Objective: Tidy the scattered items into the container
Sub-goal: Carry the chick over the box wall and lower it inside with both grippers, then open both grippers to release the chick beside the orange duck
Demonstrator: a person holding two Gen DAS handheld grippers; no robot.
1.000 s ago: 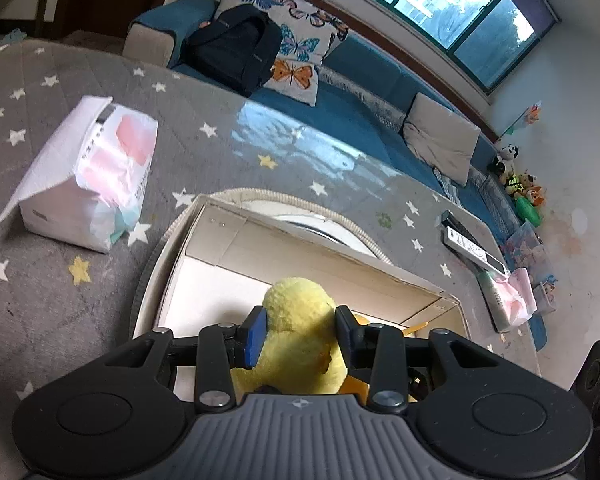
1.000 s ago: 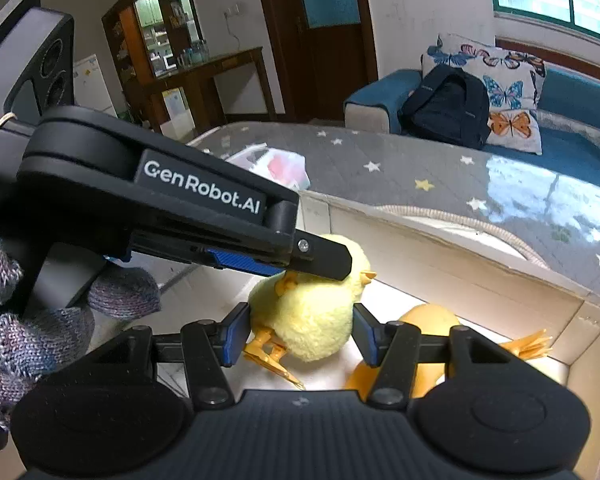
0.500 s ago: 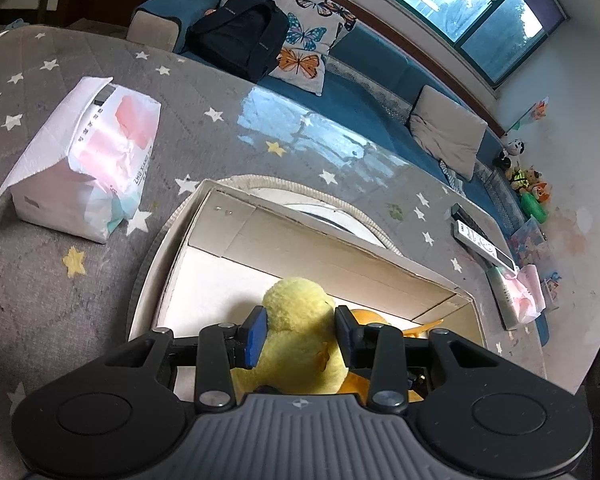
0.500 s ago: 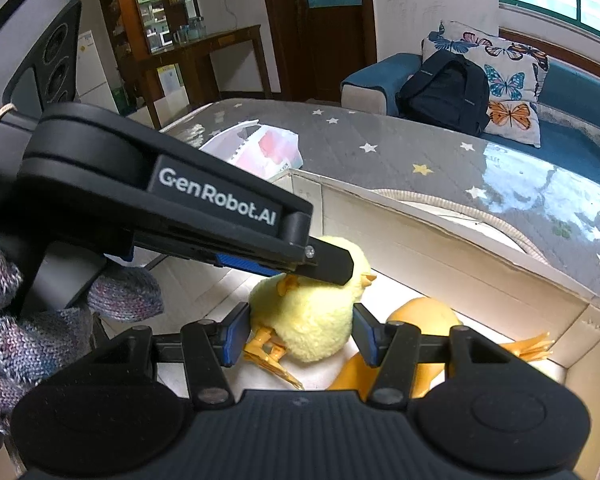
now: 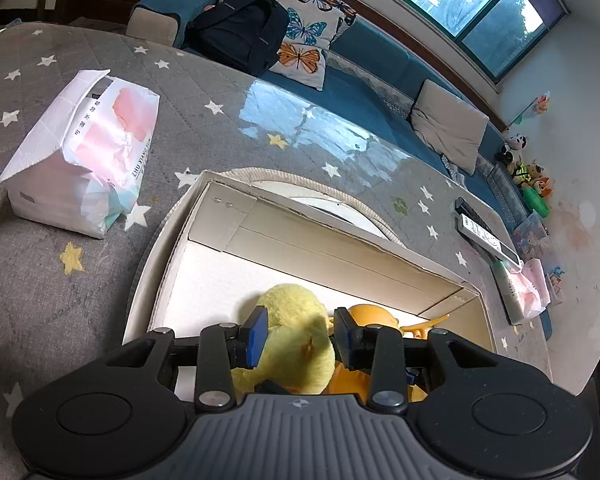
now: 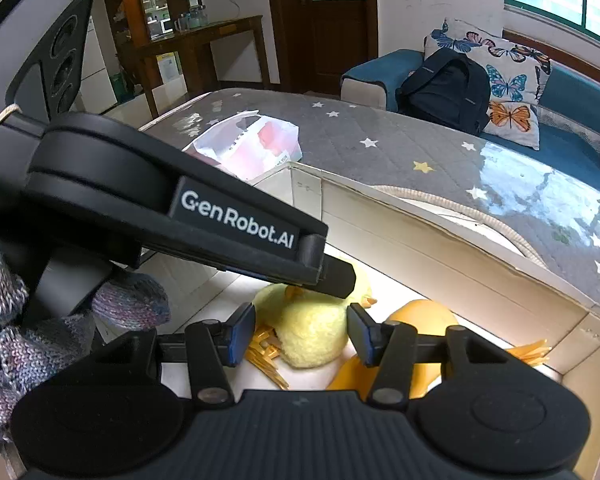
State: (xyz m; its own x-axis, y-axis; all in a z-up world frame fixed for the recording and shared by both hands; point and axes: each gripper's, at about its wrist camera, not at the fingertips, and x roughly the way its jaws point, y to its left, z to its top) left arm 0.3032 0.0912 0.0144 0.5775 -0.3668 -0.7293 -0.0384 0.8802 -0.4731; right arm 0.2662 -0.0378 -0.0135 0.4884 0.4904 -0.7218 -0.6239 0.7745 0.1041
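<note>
A yellow plush duck [image 5: 296,320] sits inside the open cardboard box [image 5: 300,240] on the grey star-patterned table. My left gripper [image 5: 300,336] is shut on the duck, its blue pads squeezing it as the jaws close further. In the right wrist view the left gripper's finger [image 6: 336,278] lies over the duck [image 6: 312,332]. My right gripper [image 6: 300,332] straddles the duck's body; its jaws are closing and the pads sit at the plush's sides without squashing it. An orange toy [image 6: 424,314] lies in the box [image 6: 420,256] beside the duck.
A pink and white tissue pack [image 5: 88,152] lies on the table left of the box. A remote [image 5: 484,236] and another tissue pack [image 5: 520,292] lie at the right edge. A knit-gloved hand [image 6: 60,332] holds the left gripper. A blue sofa with a backpack [image 5: 240,36] stands behind.
The right gripper's pads have drawn closer around the duck. The left gripper keeps its hold and has tilted slightly, so more of the box shows.
</note>
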